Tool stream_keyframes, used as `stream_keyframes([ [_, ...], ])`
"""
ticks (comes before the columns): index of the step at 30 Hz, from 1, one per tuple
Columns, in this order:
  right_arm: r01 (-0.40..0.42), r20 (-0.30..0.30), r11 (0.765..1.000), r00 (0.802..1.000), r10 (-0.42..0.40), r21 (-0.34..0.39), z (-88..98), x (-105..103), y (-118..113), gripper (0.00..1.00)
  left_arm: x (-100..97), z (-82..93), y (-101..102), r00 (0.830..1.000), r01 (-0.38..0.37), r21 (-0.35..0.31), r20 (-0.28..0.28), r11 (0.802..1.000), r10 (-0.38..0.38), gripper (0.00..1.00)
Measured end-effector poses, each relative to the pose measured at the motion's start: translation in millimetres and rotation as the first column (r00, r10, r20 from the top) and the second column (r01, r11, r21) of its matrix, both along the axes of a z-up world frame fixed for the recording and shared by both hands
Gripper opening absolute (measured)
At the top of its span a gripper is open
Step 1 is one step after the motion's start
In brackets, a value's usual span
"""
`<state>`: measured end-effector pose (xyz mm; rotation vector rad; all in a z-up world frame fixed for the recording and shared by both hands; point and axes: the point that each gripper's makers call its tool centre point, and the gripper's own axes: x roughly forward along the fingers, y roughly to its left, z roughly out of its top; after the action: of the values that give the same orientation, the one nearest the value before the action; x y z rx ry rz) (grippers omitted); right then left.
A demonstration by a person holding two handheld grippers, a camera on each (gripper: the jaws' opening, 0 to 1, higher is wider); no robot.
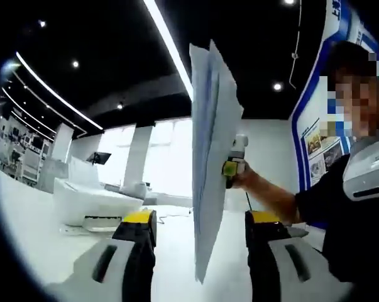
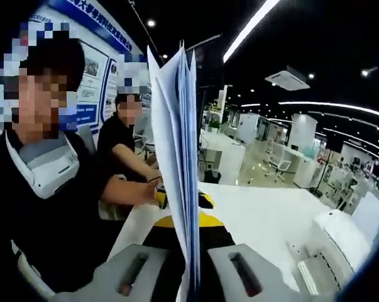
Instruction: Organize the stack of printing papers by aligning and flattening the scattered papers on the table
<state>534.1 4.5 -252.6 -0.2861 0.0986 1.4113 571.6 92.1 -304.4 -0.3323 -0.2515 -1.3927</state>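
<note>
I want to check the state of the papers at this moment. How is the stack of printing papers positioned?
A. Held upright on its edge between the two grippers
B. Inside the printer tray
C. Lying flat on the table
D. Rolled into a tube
A: the stack of papers stands on edge, with the left gripper and the right gripper on either side of it above the white table.

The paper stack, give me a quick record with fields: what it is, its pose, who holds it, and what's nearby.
item: stack of white printing papers
pose: upright on edge, sheets fanned apart at the top
left hand-held gripper: jaws either side of the stack's lower edge, contact unclear
right hand-held gripper: stack rises between its jaws, grip unclear
nearby: white desktop printer on white table
</note>
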Motion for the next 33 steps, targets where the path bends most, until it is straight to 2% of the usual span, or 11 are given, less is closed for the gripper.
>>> stream_keyframes([
  [6, 0.008, -0.033, 0.989, 0.999, -0.003, 0.145, -4.9, 1, 1, 0.0, -4.5, 22.8, -5, 0.998, -0.013, 0.019, 0.067, 1.0, 0.011, 0.5],
  [10, 0.009, -0.05, 0.966, 0.999, 0.004, 0.258, -11.4, -1, 1, 0.0, -5.6, 25.9, -5, 0.988, -0.045, 0.057, 0.148, 0.997, 0.036, 0.17],
  [11, 0.012, -0.054, 0.962, 0.999, 0.003, 0.274, -14.2, -1, 1, 0.0, -7.7, 26.7, -4, 0.989, -0.034, 0.06, 0.146, 0.998, 0.025, 0.12],
  [13, 0.02, -0.066, 0.952, 0.998, 0.0, 0.305, -17.7, 0, -1, 0.0, -11.8, 25.0, -7, 0.987, -0.01, 0.092, 0.158, 0.996, -0.004, 0.07],
  [16, 0.031, -0.067, 0.942, 0.998, -0.009, 0.335, -24.0, 0, -5, 0.0, -16.7, 22.8, -9, 0.986, 0.001, 0.159, 0.163, 0.987, -0.027, 0.06],
  [17, 0.032, -0.066, 0.94, 0.998, -0.01, 0.34, -26.3, -2, -7, 0.0, -17.7, 21.4, -10, 0.993, 0.028, 0.19, 0.111, 0.981, -0.05, 0.06],
  [18, 0.039, -0.059, 0.942, 0.998, -0.02, 0.334, -28.2, -2, -7, 0.0, -18.0, 22.1, -11, 0.994, 0.041, 0.206, 0.092, 0.978, -0.061, 0.06],
  [20, 0.058, -0.03, 0.951, 0.998, -0.051, 0.304, -32.8, 0, -10, 0.0, -15.3, 21.7, -13, 0.993, 0.025, 0.242, 0.105, 0.97, -0.052, 0.06],
  [26, 0.123, 0.024, 0.975, 0.991, -0.13, 0.187, -47.4, 8, -16, 0.0, -9.0, 14.2, -21, 0.995, 0.016, 0.327, 0.087, 0.945, -0.047, 0.06],
  [32, 0.158, -0.005, 0.973, 0.987, -0.159, 0.171, -58.2, 11, -16, 0.0, -11.6, 4.7, -24, 0.994, 0.008, 0.401, 0.093, 0.916, -0.049, 0.07],
  [33, 0.167, -0.01, 0.97, 0.986, -0.168, 0.176, -60.6, 13, -16, 0.06, -10.9, -2.4, -25, 0.995, 0.006, 0.421, 0.092, 0.907, -0.05, 0.07],
])
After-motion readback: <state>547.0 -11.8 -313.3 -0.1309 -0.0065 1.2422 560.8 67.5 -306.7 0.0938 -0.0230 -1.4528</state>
